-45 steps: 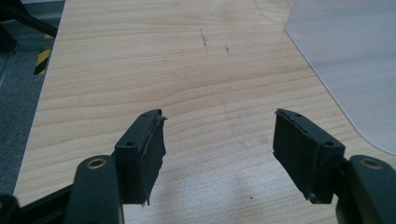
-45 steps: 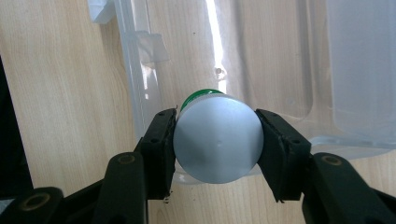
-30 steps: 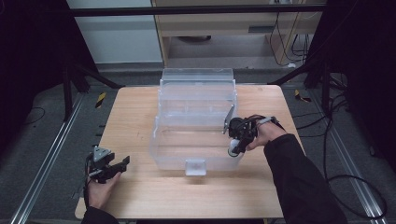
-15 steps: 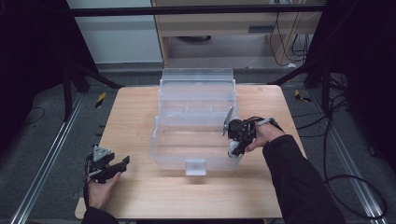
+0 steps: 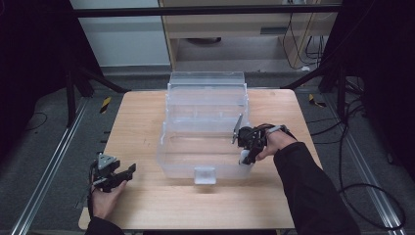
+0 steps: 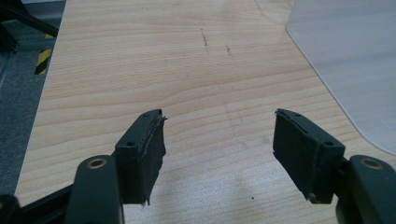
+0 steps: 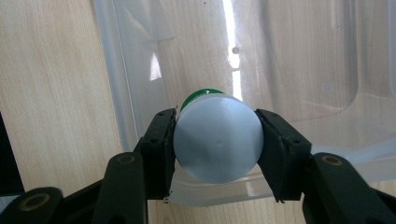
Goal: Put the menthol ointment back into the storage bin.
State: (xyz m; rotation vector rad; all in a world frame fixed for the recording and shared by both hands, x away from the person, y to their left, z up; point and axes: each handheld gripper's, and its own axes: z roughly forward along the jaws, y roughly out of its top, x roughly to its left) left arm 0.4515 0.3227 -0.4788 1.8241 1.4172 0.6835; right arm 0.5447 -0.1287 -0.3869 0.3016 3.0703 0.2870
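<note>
The right gripper (image 7: 217, 144) pinches a white bottle (image 7: 217, 142) with a green end between its pads, holding it over the near right corner of the clear plastic bin (image 5: 205, 122). The left gripper (image 6: 219, 149), jaws spread with nothing between them, hovers over the wooden table (image 5: 142, 122) at its near left, well apart from the bin

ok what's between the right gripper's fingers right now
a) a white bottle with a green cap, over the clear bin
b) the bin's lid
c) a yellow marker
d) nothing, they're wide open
a: in the right gripper view the right gripper has its fingers pressed on both sides of a white bottle with a green cap, above the clear bin.
</note>
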